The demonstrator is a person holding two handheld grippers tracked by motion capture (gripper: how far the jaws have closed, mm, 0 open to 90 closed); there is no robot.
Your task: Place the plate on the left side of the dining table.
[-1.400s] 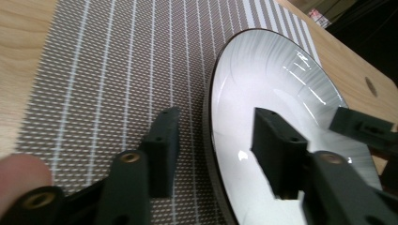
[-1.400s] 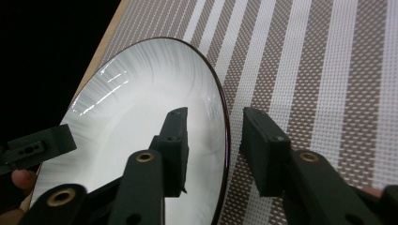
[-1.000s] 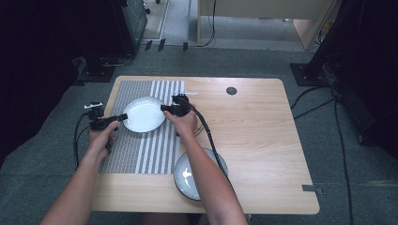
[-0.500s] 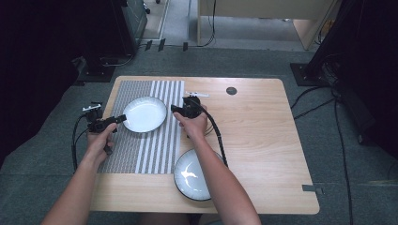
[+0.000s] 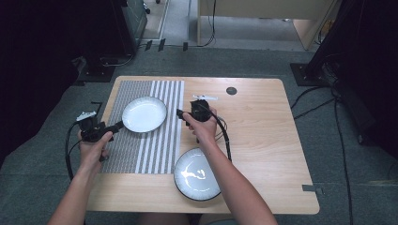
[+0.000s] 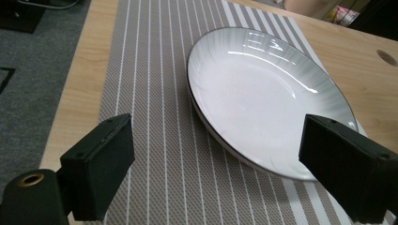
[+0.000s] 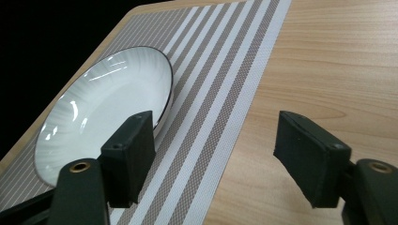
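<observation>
- On the mat [image 5: 155, 136], the plate [image 5: 144, 114] lies free; left tongs [image 5: 118, 125] and right tongs [image 5: 180, 112] have just opened wide, empty.
- Left tongs at its rim could nudge it.
- Right forearm might knock the second plate [image 5: 197, 174].

The person's forearms are bare, with no sleeves in sight. Each hand carries a black hand-held tool. The left gripper [image 5: 119, 125] has a long, narrow black neck and a small pale plate on top of its near end; a black cable loops from it on the left. The right gripper [image 5: 179, 113] has a chunky black body topped by a pale grey three-cornered plate, and a black cable trails from it along the right forearm. Seen up close, the fingers [image 6: 101, 166] are thick, matt black rectangular blocks with squared edges, and the fingers [image 7: 309, 157] show small dimples. Brass-coloured rings sit in the black mounts at their bases.
</observation>
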